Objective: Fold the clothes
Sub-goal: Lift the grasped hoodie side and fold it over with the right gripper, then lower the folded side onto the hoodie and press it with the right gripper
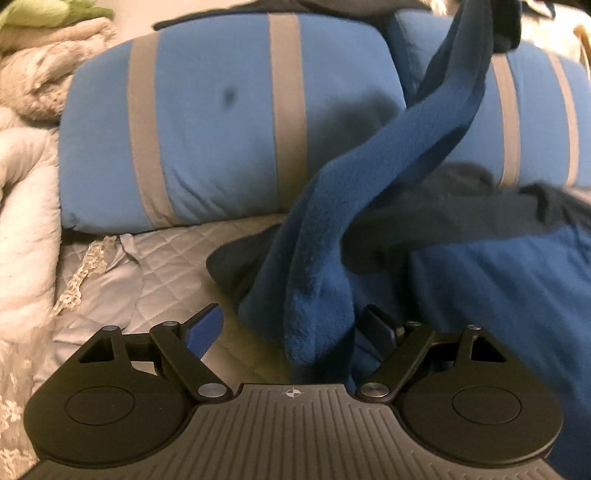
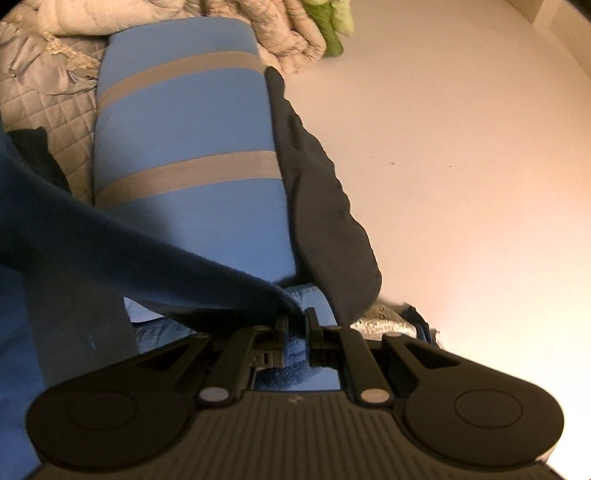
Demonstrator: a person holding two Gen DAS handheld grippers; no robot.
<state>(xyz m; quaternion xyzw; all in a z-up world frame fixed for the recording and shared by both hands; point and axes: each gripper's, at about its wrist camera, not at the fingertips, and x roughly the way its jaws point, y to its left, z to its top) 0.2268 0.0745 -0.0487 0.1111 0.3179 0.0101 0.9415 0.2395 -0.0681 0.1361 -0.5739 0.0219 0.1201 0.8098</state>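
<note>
The blue fleece garment [image 1: 325, 258] was held lifted over the bed by the clamped right gripper [image 2: 296, 325], while the spread left gripper [image 1: 291, 332] needed closing on its hanging edge.

The top of the fleece [image 1: 369, 177] runs out past the upper right edge of the left wrist view, so what lifts it there is unseen. Its right part is blurred, and a dark garment [image 1: 443, 218] across it cannot be made out. In the right wrist view the fleece leaves the left edge. The green thing [image 2: 328, 26] at the top is cut off.
</note>
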